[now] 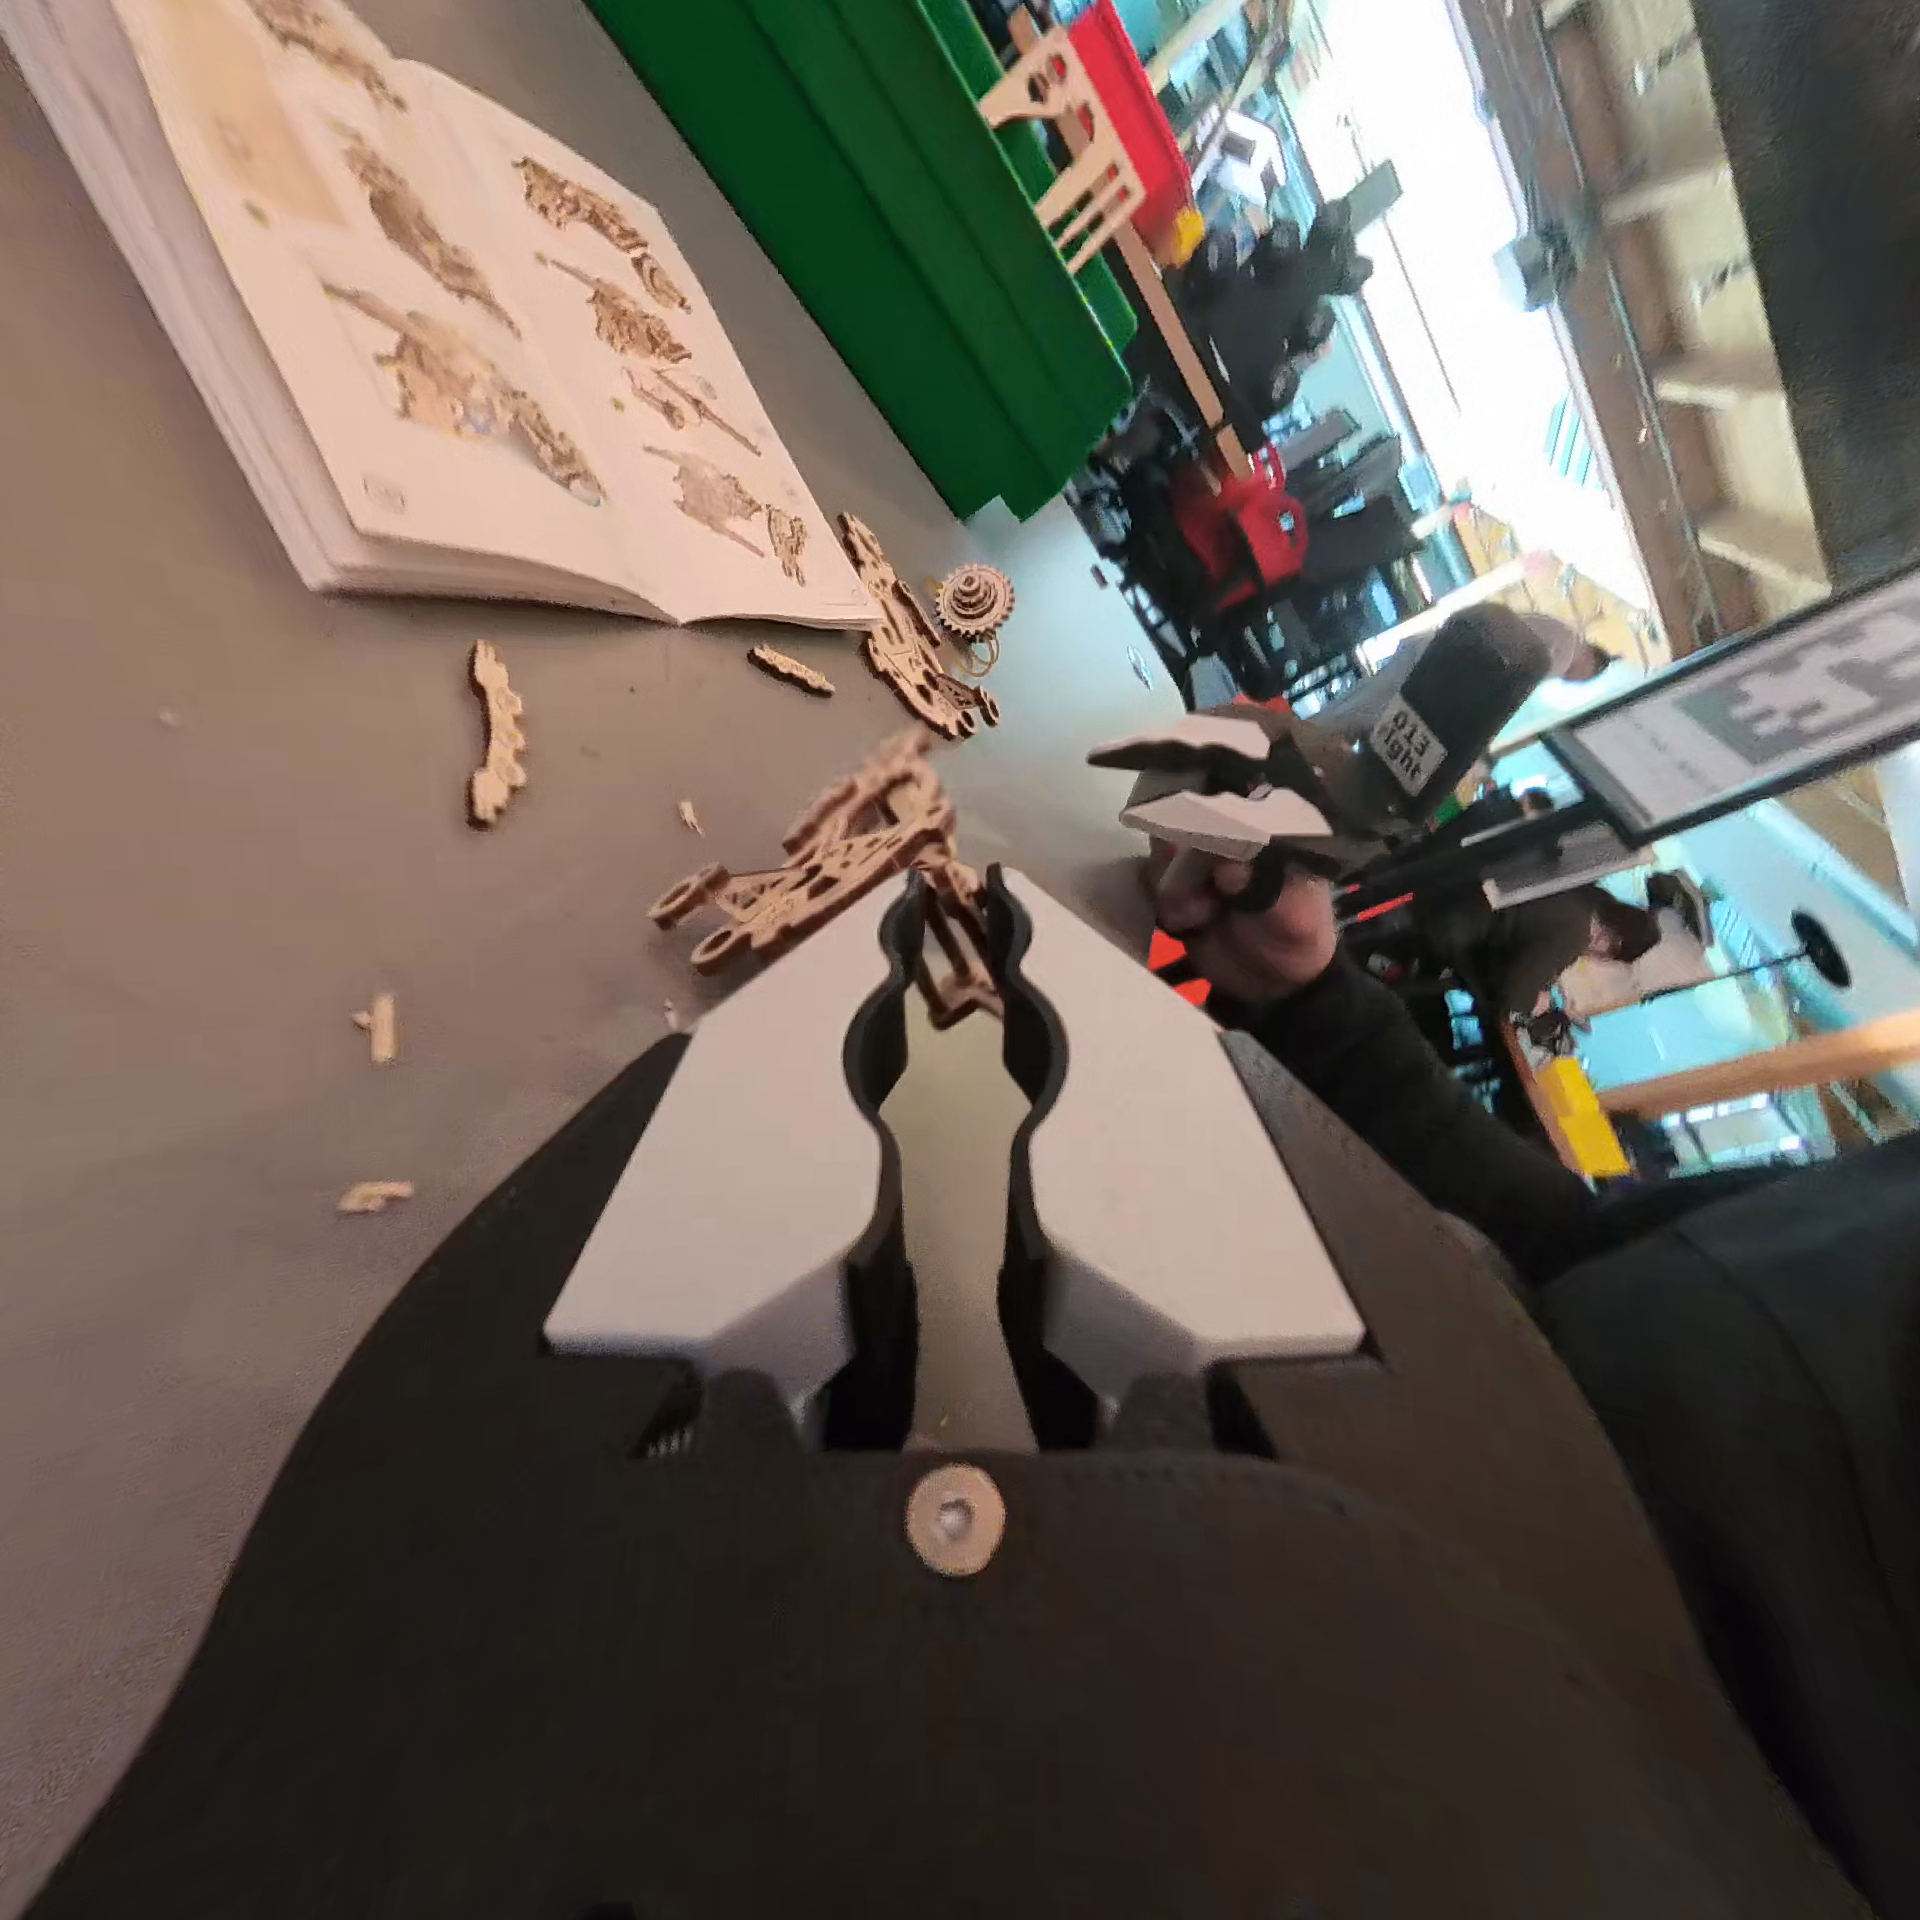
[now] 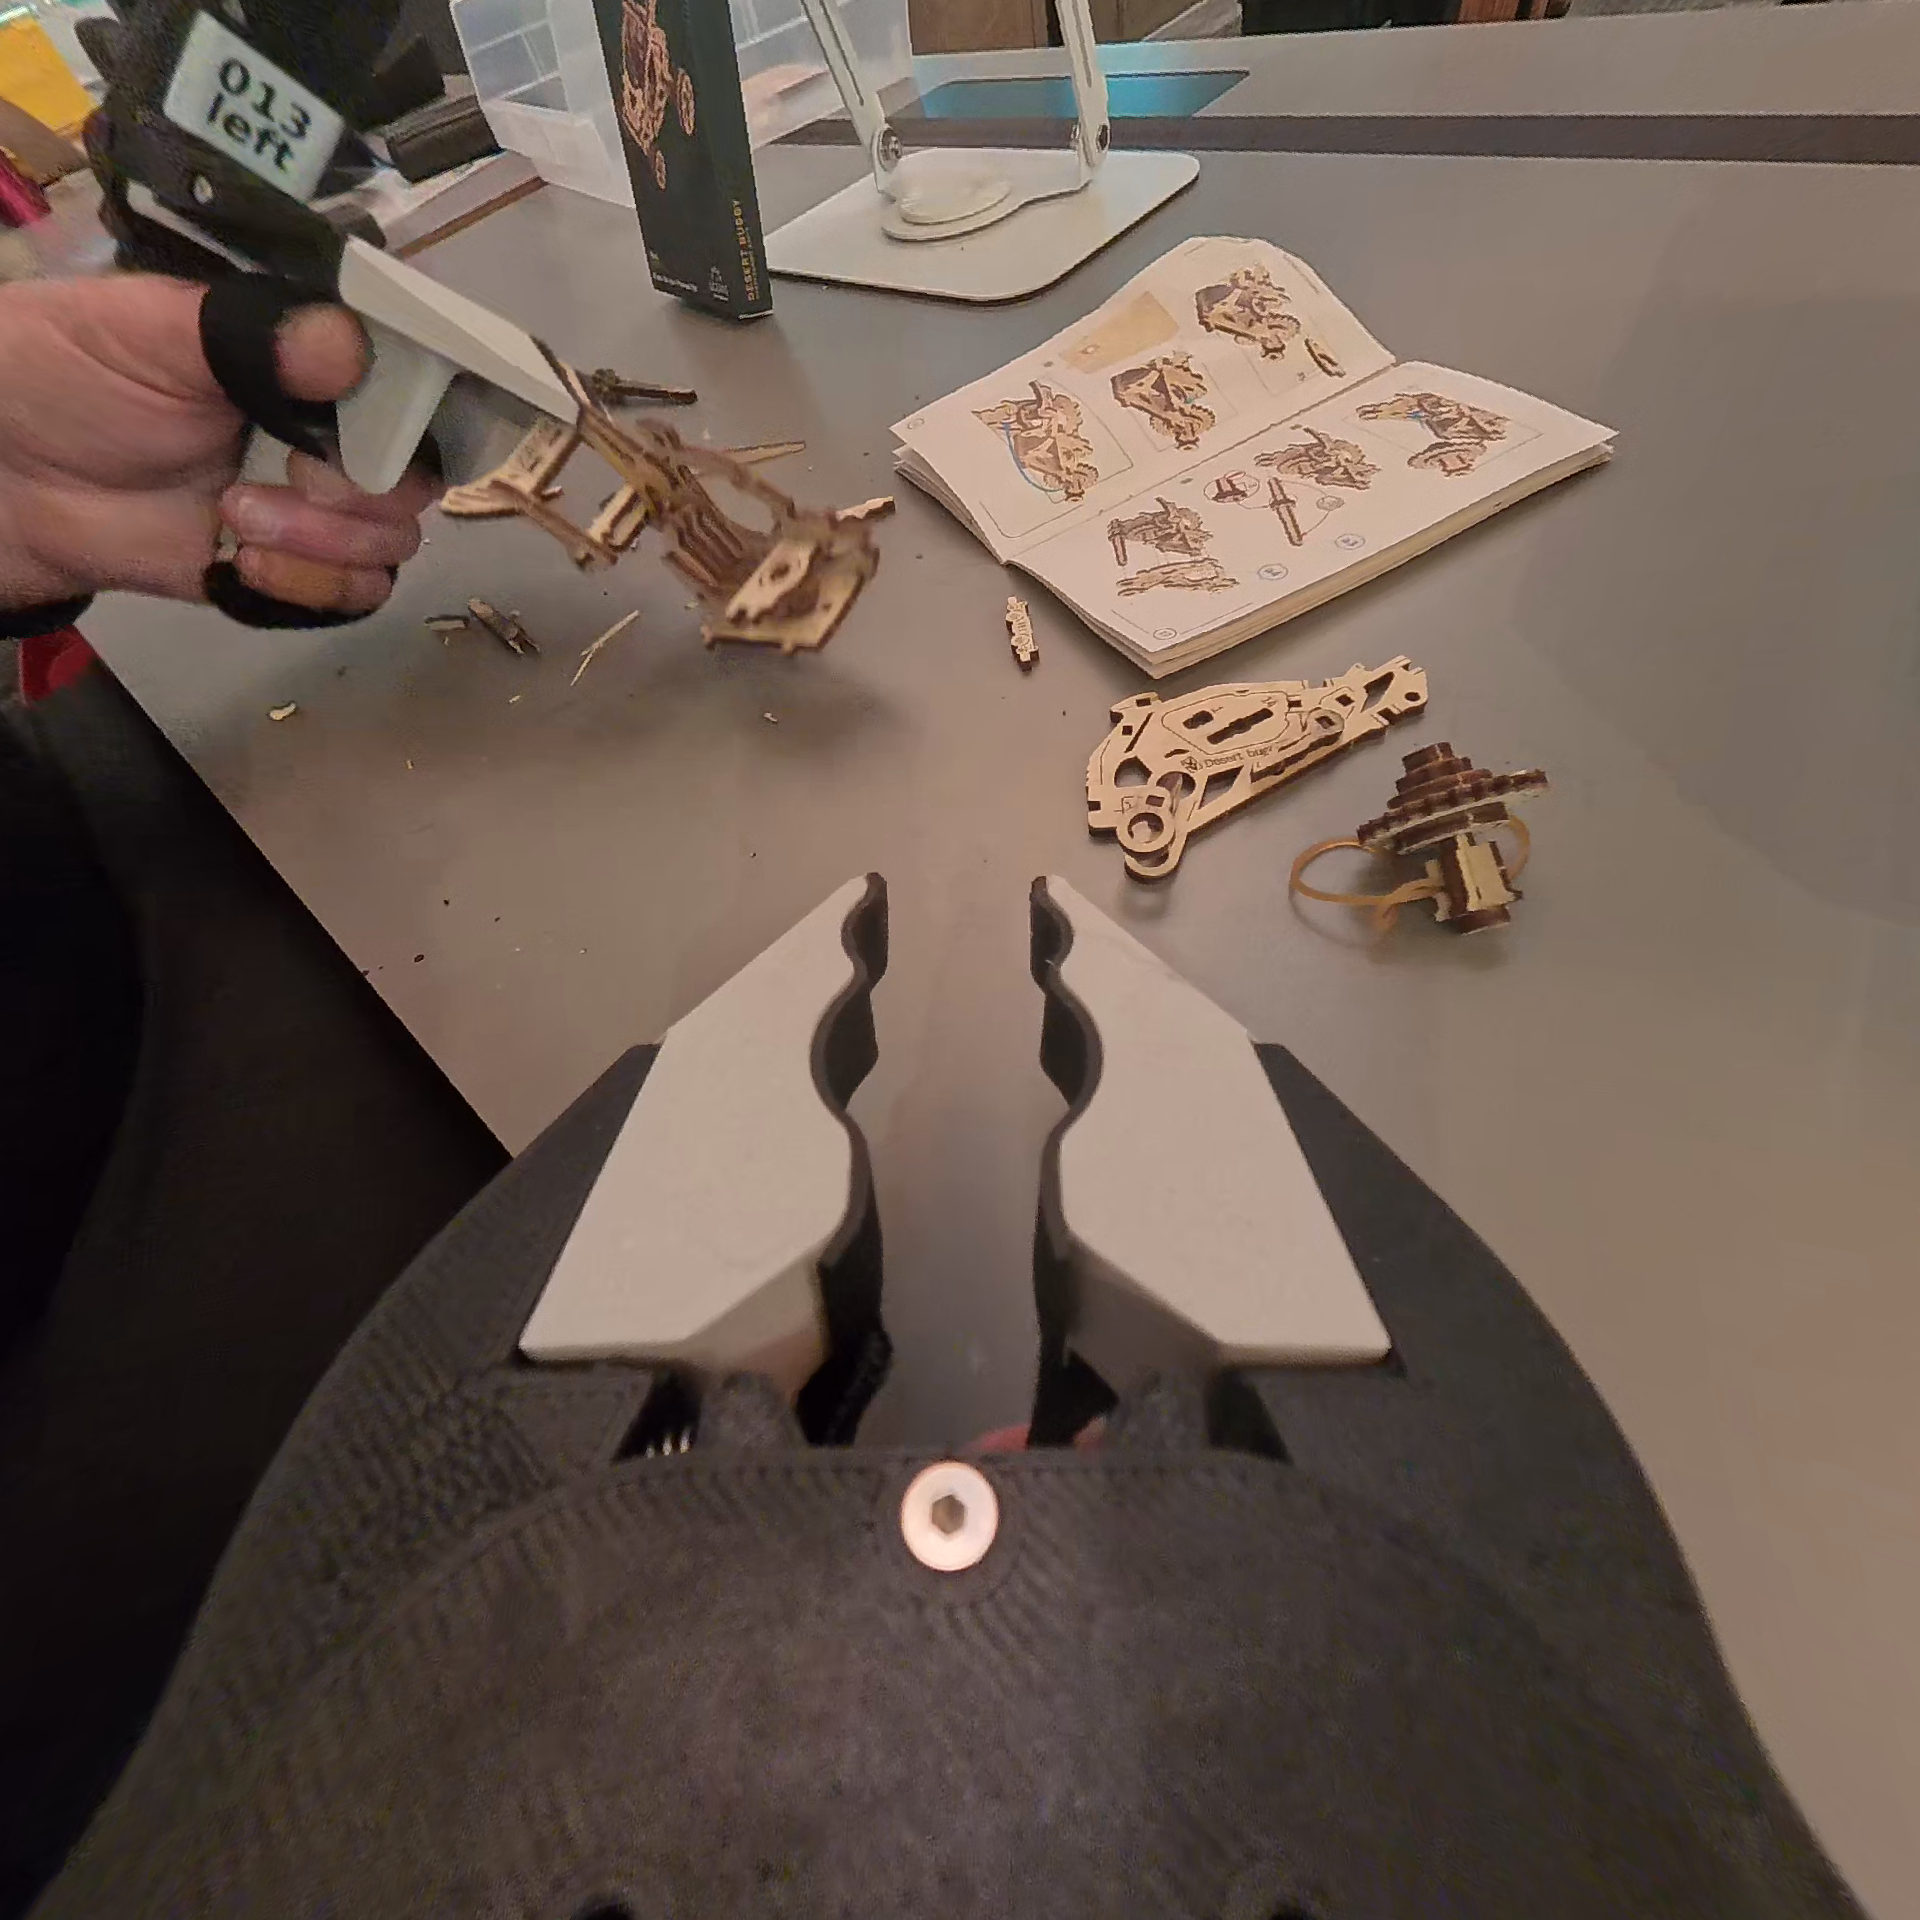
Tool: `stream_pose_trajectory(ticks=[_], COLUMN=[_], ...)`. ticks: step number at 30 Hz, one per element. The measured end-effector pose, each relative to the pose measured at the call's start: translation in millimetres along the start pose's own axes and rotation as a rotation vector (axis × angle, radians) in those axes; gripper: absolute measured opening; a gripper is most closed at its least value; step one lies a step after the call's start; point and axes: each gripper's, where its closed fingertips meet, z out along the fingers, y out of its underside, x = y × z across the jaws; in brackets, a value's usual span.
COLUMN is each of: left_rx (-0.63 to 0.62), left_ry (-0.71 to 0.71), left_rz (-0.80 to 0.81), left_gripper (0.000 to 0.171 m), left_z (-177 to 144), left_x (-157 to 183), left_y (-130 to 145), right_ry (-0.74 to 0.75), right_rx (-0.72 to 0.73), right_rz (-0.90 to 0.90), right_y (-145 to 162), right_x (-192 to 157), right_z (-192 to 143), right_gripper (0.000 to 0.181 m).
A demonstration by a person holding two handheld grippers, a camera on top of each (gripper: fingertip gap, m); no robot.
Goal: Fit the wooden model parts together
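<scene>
left gripper (image 2: 556,400): clamped on frame (image 2: 675,520), held aloft | right gripper (image 2: 958,904): parted, empty | risk: thin-edge grip, frame may twist or snap

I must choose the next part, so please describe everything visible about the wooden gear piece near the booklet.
The gear piece is a stack of dark-edged toothed wooden discs, stepped in size, on a pale slotted shaft. It lies tilted on the grey table, right of the flat side panel. A tan rubber band loops around its shaft. No gripper touches it.
</scene>
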Motion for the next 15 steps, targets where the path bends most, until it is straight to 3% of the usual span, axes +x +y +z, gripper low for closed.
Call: stream_pose_trajectory(ticks=[5, 8, 12, 15], left_rx=[0.023, 0.019, 0.043, 0.085], left_ry=[-0.062, -0.049, -0.049, -0.085], left_rz=[0.011, 0.026, 0.106, 0.186], left_gripper=[0.006, 0.019, 0.035, 0.036], left_z=[10.4, 7.9, -10.7, -40.4], left_x=[8.5, 10.8, 13.5, 14.0], left_y=[15.2, 11.9, 0.9, -8.2], right_ry=[-0.007, -0.004, 0.014, 0.035], right_rx=[0.000, 0.002, 0.025, 0.035], right_rz=[-0.002, -0.002, -0.004, -0.034], right_y=[0.0, -0.1, -2.9, -5.8], right_x=[-0.8, -0.6, 0.7, -1.7], right_z=[-0.4, -0.6, -2.7, -4.0], right_gripper=[0.024, 0.025, 0.030, 0.037])
